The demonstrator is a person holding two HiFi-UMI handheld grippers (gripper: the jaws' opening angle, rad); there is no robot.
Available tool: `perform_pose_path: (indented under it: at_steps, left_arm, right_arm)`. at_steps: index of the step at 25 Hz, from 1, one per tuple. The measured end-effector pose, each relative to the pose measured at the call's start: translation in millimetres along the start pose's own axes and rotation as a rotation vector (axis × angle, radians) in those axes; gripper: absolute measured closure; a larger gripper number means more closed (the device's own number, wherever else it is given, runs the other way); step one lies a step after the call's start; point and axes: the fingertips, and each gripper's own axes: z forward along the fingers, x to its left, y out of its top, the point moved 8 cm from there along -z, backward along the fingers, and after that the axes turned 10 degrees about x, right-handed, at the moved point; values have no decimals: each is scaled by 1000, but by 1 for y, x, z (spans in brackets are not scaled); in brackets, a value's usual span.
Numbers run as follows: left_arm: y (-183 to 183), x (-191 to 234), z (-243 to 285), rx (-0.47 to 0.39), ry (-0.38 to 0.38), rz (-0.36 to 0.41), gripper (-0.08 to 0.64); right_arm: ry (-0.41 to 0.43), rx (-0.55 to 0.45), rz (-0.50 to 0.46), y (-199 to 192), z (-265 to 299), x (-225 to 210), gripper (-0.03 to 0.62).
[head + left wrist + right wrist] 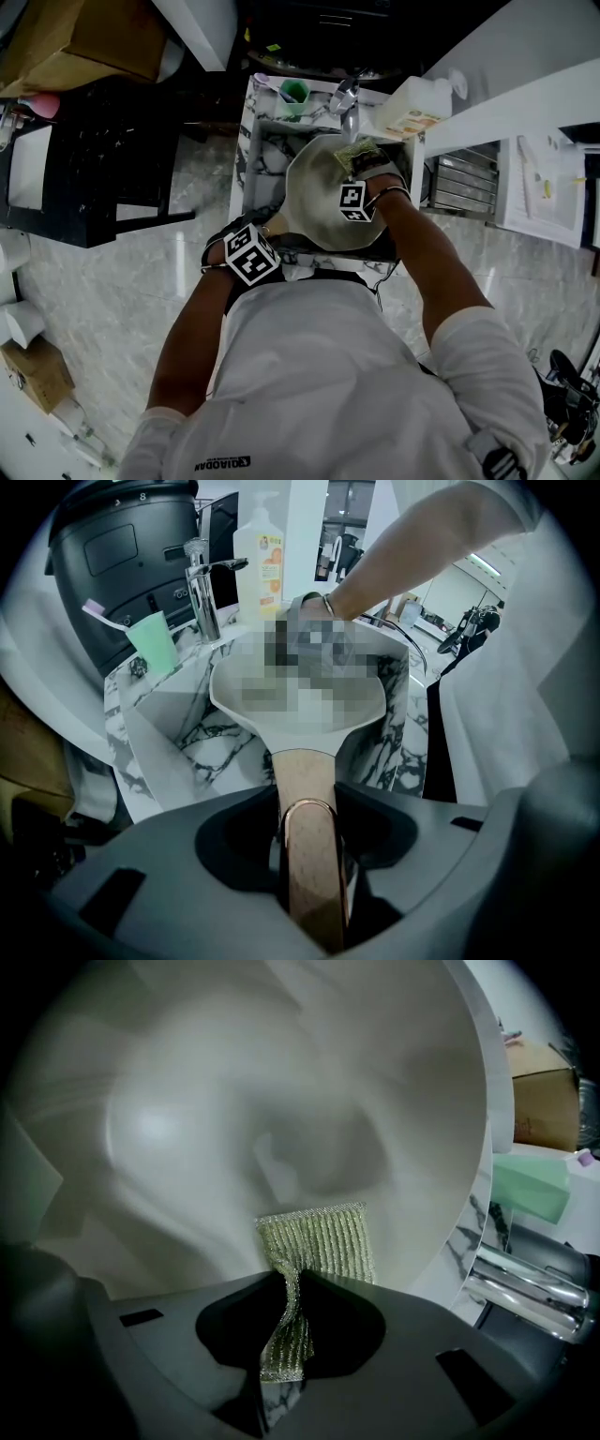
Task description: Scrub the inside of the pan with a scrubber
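Reaching forward over the marble sink [265, 155], the right forearm runs nearly straight out from a bent elbow. The wrist is dipped so that the right gripper [291, 1330] points down into the pan [319, 211]. Its jaws are clenched on a fold of the scrubber [316, 1241], a yellow-green mesh pad. The free end of the pad lies flat on the pale inner wall of the pan. A thin bangle [324, 600] sits at that wrist.

Left arm: elbow bent and out to the side, hand close to the body at the near edge of the sink. The left gripper [312, 850] is closed around the pan handle [305, 789], which is wood-toned with a copper-coloured loop at its end (the loop sits between the jaws). The pan bowl hangs over the basin, handle toward the person.

Behind the sink:
- chrome faucet [201, 591]
- green cup [155, 644] holding a toothbrush [98, 609]
- pump bottle [258, 555] with an orange-and-yellow label (print too small to read)

Lettering low on the back of the white shirt [309, 375] reads "QIAODAN", upside down in the head view.
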Motion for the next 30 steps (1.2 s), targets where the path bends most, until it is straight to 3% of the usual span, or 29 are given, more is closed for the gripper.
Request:
perform_pose_path:
  at_steps: [9, 18, 30]
  left_arm:
    - [0, 0, -1, -1, -1, 2, 367]
    - [1, 0, -3, -1, -3, 2, 368]
    - [1, 0, -2, -4, -1, 3, 368]
  right_arm:
    - [154, 73, 45, -7, -3, 22, 514]
    - [380, 155, 86, -10, -11, 47, 512]
    - [676, 161, 220, -8, -29, 67, 512]
